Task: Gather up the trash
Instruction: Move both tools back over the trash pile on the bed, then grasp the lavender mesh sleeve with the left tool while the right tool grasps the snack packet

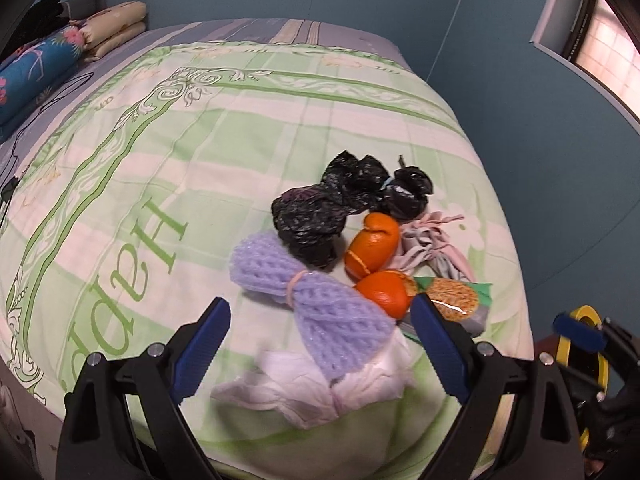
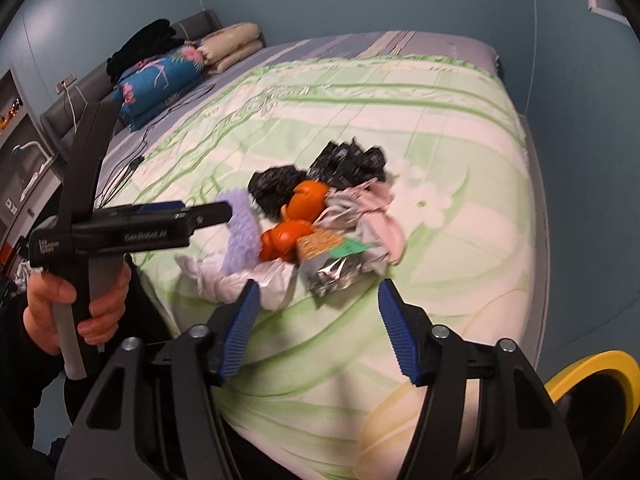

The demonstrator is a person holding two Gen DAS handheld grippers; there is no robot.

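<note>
A heap of trash lies on the green and white bedspread [image 1: 168, 152]: a purple foam net [image 1: 312, 300], crumpled white tissue [image 1: 304, 392], orange peels [image 1: 374, 248], black plastic bags [image 1: 320, 216], a pink and grey wrapper [image 1: 428, 244] and a snack packet [image 1: 452, 300]. My left gripper [image 1: 320, 308] hangs open over the near end of the heap, the foam net lying between its blue fingers without touching them. My right gripper [image 2: 319, 288] is open just short of a crumpled foil wrapper [image 2: 332, 276]. It holds nothing.
A yellow-rimmed bin [image 2: 592, 368] stands off the bed's near right corner. Folded bedding and a blue flowered pillow [image 2: 160, 80] are at the headboard end, with a black cable [image 2: 132, 164] along the left side. A hand [image 2: 56, 300] grips the left tool's handle. Blue walls surround the bed.
</note>
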